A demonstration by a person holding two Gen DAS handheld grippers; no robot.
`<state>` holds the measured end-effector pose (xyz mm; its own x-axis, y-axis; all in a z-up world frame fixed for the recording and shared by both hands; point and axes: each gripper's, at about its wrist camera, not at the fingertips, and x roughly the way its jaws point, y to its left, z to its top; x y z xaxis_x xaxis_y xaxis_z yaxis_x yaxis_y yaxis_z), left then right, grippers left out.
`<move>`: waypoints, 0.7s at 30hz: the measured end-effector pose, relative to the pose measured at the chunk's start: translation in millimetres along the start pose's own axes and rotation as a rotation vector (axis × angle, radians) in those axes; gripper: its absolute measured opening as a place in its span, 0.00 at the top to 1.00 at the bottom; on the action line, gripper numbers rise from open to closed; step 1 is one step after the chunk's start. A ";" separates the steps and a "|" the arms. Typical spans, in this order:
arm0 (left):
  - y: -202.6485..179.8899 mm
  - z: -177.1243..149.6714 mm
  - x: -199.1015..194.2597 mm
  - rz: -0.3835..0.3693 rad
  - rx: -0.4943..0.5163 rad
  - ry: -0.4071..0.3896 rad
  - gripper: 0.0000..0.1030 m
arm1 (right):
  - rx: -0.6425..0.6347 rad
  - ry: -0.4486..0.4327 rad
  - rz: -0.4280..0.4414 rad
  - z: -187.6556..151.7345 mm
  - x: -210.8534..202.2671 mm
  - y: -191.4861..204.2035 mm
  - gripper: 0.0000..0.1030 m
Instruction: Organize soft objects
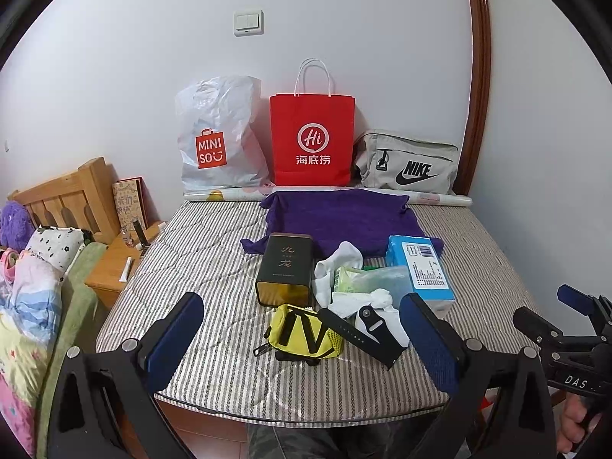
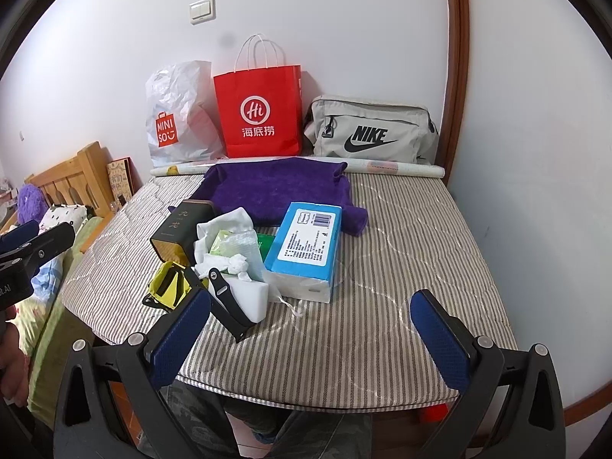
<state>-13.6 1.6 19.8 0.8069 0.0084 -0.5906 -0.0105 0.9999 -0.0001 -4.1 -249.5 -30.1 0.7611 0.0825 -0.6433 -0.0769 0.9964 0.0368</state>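
Observation:
A purple towel (image 1: 336, 220) (image 2: 279, 189) lies spread at the back of the striped mattress (image 1: 214, 252) (image 2: 413, 237). In front of it is a pile: white socks (image 1: 336, 264) (image 2: 225, 225), a blue tissue pack (image 1: 424, 267) (image 2: 306, 241), a yellow pouch (image 1: 302, 331) (image 2: 170, 279), a dark tin (image 1: 285, 267) (image 2: 181, 229), a black strap (image 1: 359, 334) (image 2: 225, 304) and a clear bag (image 1: 378, 279). My left gripper (image 1: 302, 344) is open and empty, above the mattress's near edge facing the pile. My right gripper (image 2: 310, 336) is open and empty, right of the pile.
A white Miniso bag (image 1: 218, 137) (image 2: 176, 114), a red paper bag (image 1: 311, 139) (image 2: 260, 111) and a grey Nike bag (image 1: 409, 166) (image 2: 375, 132) stand against the wall. A wooden nightstand (image 1: 114, 264) and bedding (image 1: 26, 298) are at the left.

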 end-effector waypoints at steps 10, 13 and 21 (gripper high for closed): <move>-3.9 3.6 -0.6 -0.005 0.006 -0.004 0.00 | -0.007 -0.002 0.000 -1.5 -0.2 2.0 0.00; -4.1 5.6 1.0 -0.009 0.007 -0.003 0.00 | -0.007 -0.003 0.002 -1.9 0.0 2.4 0.00; 4.5 1.3 20.9 0.008 -0.011 0.006 0.00 | -0.016 0.009 0.020 -4.7 13.7 3.6 0.00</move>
<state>3.9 6.3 8.5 0.8029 0.0167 -0.5958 -0.0239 0.9997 -0.0041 3.0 -244.9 -42.4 0.7534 0.1021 -0.6496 -0.1023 0.9940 0.0376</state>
